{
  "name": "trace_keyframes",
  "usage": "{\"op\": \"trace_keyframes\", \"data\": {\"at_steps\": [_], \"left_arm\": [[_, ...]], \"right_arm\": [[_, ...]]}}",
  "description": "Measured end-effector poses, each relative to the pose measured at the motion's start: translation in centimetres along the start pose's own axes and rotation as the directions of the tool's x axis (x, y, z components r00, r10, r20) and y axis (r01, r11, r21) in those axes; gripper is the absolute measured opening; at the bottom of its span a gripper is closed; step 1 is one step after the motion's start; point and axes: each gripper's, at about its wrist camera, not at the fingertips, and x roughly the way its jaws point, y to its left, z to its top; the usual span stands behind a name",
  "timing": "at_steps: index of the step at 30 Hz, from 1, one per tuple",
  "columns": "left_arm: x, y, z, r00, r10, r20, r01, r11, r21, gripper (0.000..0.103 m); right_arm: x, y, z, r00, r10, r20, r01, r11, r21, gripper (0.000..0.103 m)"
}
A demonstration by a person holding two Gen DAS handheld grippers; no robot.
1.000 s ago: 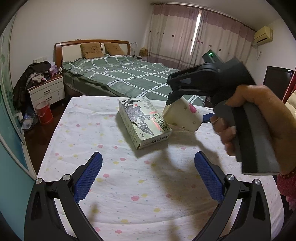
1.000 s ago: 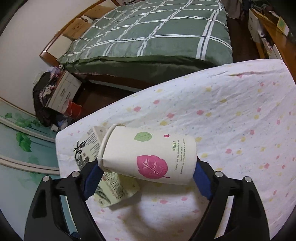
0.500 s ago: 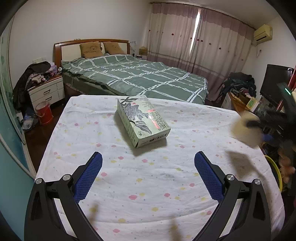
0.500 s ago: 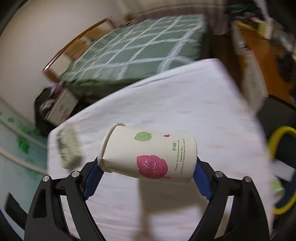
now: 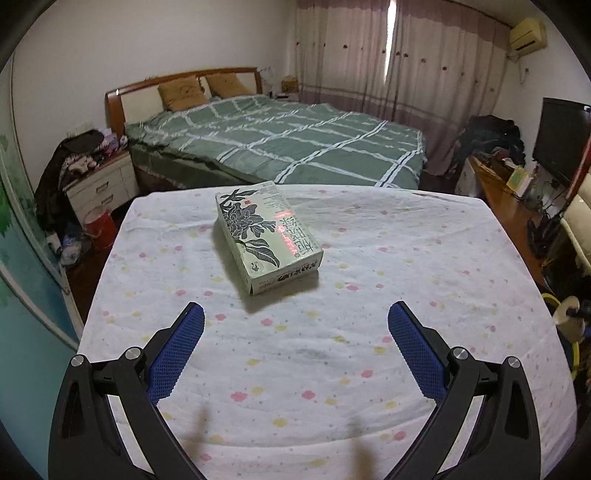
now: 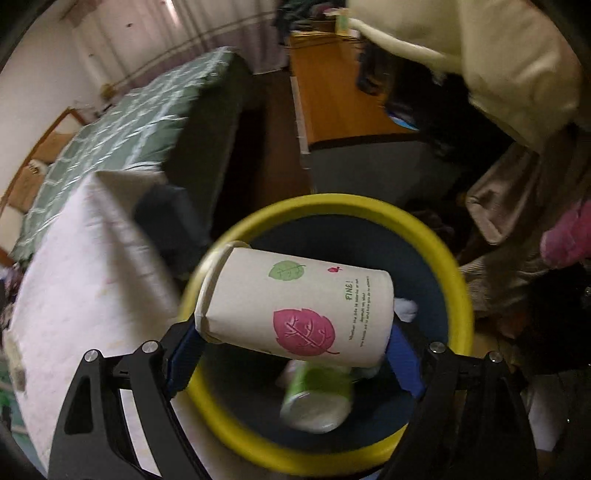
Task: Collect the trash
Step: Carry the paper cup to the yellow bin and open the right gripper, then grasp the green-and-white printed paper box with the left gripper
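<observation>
My right gripper (image 6: pixel 295 347) clamped the light, crushable paper cup (image 6: pixel 295 306) sideways over the yellow-rimmed bin (image 6: pixel 458 284); left gripper (image 5: pixel 295 343) empty, spread wide.

A bed (image 5: pixel 280 147) with a green, white-checked cover is seen across the upper middle of the left wrist frame, with two brown pillows (image 5: pixel 199 88) set against its wooden headboard. A white nightstand (image 5: pixel 101 186) heaped with clothes is seen at the left edge, and a red bucket (image 5: pixel 99 227) is placed on the floor just below it. Pinkish curtains (image 5: pixel 399 59) are hung along the upper right, and an air conditioner (image 5: pixel 526 35) is mounted in the top right corner. A dark television (image 5: pixel 563 142) is seen at the right edge. A table (image 5: pixel 443 258) under a white cloth with coloured dots fills the lower half.
</observation>
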Motion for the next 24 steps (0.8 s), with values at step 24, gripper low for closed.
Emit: {"op": "trace_keyframes", "data": {"at_steps": [24], "left_arm": [[13.8, 3.0, 8.1, 0.943, 0.194, -0.269, -0.260, 0.936, -0.237, 0.098]], "right_arm": [[0.3, -1.9, 0.1, 0.998, 0.069, -0.003, -0.069, 0.995, -0.072, 0.086]]}}
